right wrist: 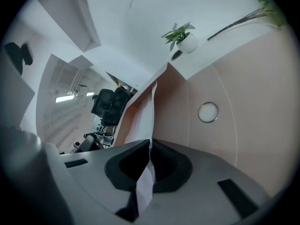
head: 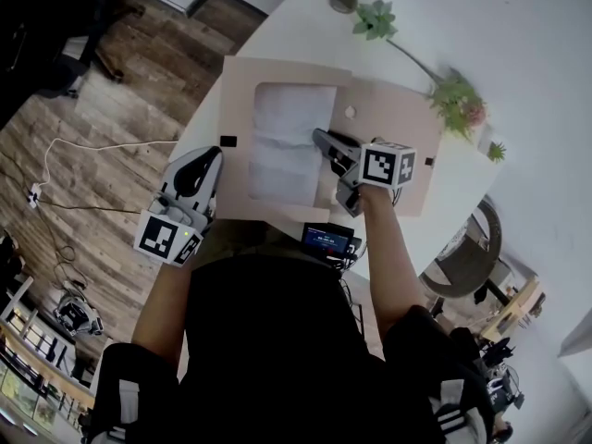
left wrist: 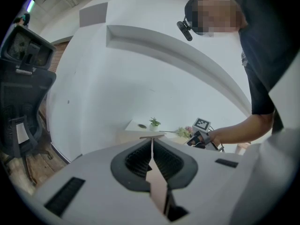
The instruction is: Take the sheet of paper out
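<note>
The left gripper [head: 209, 159] is shut tight on the pink folder [head: 388, 118] at its 9 o'clock edge. The right gripper [head: 324, 141] pinches the white paper [head: 282, 128] at its 3 o'clock edge.

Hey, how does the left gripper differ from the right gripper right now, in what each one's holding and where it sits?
The left gripper is shut on the pink folder, at its edge; the right gripper is shut on the white sheet of paper. In the head view the left gripper sits at the folder's left edge, while the right gripper reaches over the folder's middle, at the sheet's right side. Both are closed on something thin.
</note>
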`<state>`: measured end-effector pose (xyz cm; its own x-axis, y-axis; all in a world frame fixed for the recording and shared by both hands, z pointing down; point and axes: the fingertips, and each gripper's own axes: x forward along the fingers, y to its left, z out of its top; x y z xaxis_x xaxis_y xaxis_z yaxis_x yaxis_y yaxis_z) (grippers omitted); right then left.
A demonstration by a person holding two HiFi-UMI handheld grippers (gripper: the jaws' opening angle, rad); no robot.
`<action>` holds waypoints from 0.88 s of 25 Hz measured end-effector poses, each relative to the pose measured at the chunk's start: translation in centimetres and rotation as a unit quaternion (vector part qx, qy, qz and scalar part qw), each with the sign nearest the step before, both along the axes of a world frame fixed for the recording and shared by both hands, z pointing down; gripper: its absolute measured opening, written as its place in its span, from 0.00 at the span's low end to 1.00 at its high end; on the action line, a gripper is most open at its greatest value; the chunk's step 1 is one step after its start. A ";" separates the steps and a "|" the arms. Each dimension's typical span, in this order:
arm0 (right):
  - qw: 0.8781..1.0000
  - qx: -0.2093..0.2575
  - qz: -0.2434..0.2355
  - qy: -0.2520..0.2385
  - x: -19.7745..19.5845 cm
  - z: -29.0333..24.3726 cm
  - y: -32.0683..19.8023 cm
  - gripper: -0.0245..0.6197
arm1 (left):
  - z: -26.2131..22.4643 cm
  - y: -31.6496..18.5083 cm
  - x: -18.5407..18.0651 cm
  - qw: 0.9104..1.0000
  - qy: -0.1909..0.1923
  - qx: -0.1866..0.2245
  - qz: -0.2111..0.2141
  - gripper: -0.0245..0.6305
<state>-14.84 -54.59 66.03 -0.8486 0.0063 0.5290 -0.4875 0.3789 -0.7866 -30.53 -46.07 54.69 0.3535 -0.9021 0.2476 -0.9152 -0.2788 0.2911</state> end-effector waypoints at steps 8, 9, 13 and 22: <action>0.996 0.052 0.060 0.038 6.6 -1.6 -1.4 0.07 | -1.5 0.2 0.7 1.000 -0.004 0.019 0.021 0.06; 0.995 0.058 0.070 0.041 7.7 -1.9 -1.5 0.06 | -1.8 0.2 1.0 0.999 -0.005 0.021 0.026 0.06; 0.988 0.087 0.117 0.054 12.2 -3.9 -1.2 0.06 | -3.3 0.3 2.8 0.998 -0.007 0.033 0.051 0.06; 0.933 0.283 0.213 0.070 17.9 -15.0 1.8 0.06 | -9.5 1.2 5.5 0.988 -0.006 0.108 0.109 0.06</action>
